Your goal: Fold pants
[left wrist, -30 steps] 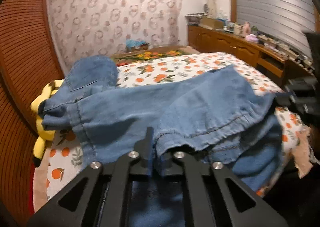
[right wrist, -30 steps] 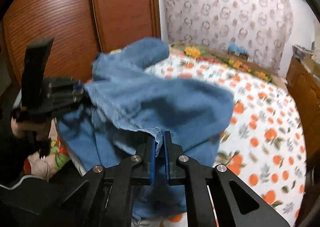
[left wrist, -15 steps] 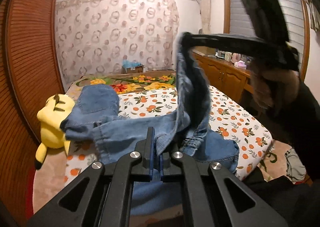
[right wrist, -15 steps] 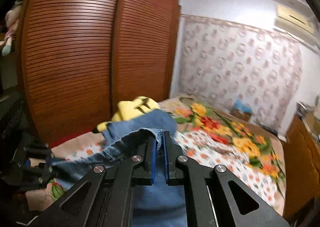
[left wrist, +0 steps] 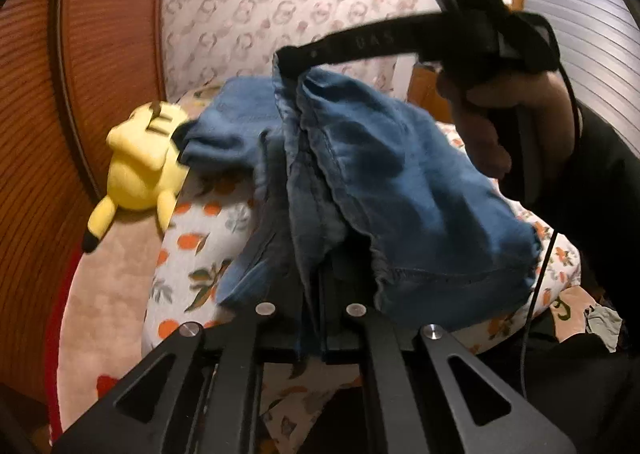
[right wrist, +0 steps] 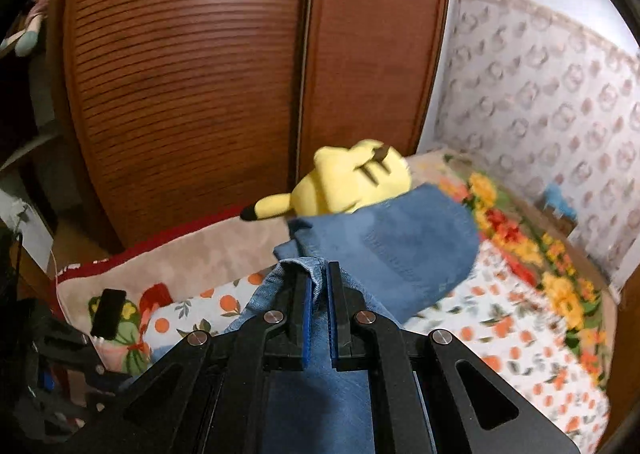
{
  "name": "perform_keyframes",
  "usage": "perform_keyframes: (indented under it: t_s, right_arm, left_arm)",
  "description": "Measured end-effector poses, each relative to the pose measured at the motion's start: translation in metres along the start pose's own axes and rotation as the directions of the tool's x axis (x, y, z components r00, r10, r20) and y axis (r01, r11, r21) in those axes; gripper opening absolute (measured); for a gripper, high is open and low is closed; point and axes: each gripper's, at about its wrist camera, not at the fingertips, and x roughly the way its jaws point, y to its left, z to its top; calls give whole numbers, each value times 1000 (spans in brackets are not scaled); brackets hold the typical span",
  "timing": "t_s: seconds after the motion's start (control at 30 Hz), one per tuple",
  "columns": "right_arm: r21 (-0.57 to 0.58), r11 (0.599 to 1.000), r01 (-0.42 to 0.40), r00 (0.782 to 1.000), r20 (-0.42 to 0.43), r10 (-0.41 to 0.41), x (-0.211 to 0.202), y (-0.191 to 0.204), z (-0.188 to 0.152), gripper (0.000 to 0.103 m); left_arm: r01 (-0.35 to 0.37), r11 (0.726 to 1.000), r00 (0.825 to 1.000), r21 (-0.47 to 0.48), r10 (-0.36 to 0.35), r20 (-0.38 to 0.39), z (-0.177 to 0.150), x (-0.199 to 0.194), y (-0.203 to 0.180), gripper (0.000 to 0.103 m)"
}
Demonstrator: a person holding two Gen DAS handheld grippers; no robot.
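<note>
Blue denim pants (left wrist: 400, 193) hang bunched above the bed (left wrist: 200, 246), which has an orange-print sheet; one end still lies on the sheet by the toy. My left gripper (left wrist: 318, 294) is shut on a fold of denim at the bottom of the left wrist view. A hand holds my right gripper (left wrist: 286, 57) higher up, shut on another edge of the pants. In the right wrist view the right gripper (right wrist: 320, 278) pinches a hem between its blue pads, and the pants (right wrist: 400, 246) trail away toward the toy.
A yellow plush toy (left wrist: 140, 161) lies on the bed's left side against the slatted wooden wardrobe (right wrist: 192, 93). A patterned curtain (left wrist: 260, 13) covers the far wall. A beige blanket (right wrist: 180, 258) drapes the near bed edge. The person's dark sleeve (left wrist: 600, 181) fills the right.
The pants were spread low over the bed; the right gripper has carried its edge up and across, close above the left one. Both views have swung toward the wardrobe and toy.
</note>
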Motion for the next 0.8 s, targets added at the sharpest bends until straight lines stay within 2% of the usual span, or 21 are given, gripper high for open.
perform_keyframes:
  t_s: [0.03,0.13,0.2,0.27,0.33,0.37,0.4,0.43,0.57,0.67,0.73,0.8]
  right_arm:
    - [12,1000,-6,1000,-7,6,5,-1,6,6]
    - [33,999,-10,1000,-27,11,14,3,12,7]
    - [37,999,5,999,-40,-3,13,0,15,9]
    - [42,999,12,999,-43,-10,8,-2,14,14]
    - [49,998,28,999,-35,-26,5,-3,13,30]
    - [51,998,32,999,-36,-30,6,-1,11,44]
    - [52,998,32,999,-42,-30,10,1,11,49]
    - [15,999,30,1000,6,-30,11,2,10,49]
    - [34,999,16,1000,-10,-16,1,-2,9,52]
    - [75,996,-38,995,-94,45,7,-5,6,53]
    - [53,999,4,990,-138,3,15,-1,3,53]
    - [48,999,-4,986,-168,12,24,3,0,53]
  left_arm:
    - [-3,1000,1000,-8,3,-8,-2,2,4,7]
    - [-20,1000,1000,-12,20,-16,-5,4,11,24]
    - [-43,999,999,-8,43,-12,-5,3,14,43]
    - [-58,998,998,-14,58,3,-4,2,17,50]
    - [-61,998,998,-17,61,11,-1,0,18,50]
    - [-65,998,998,-15,65,14,0,-1,19,50]
    - [-66,998,998,-14,67,19,1,-2,18,50]
    - [-64,998,998,-15,65,28,3,-3,17,50]
    - [-43,999,996,-9,44,72,8,-10,6,50]
    - [-20,1000,997,17,18,70,11,-4,-4,50]
    - [-9,999,999,41,7,49,12,7,-11,50]
    - [-12,999,1000,47,12,19,11,19,-14,50]
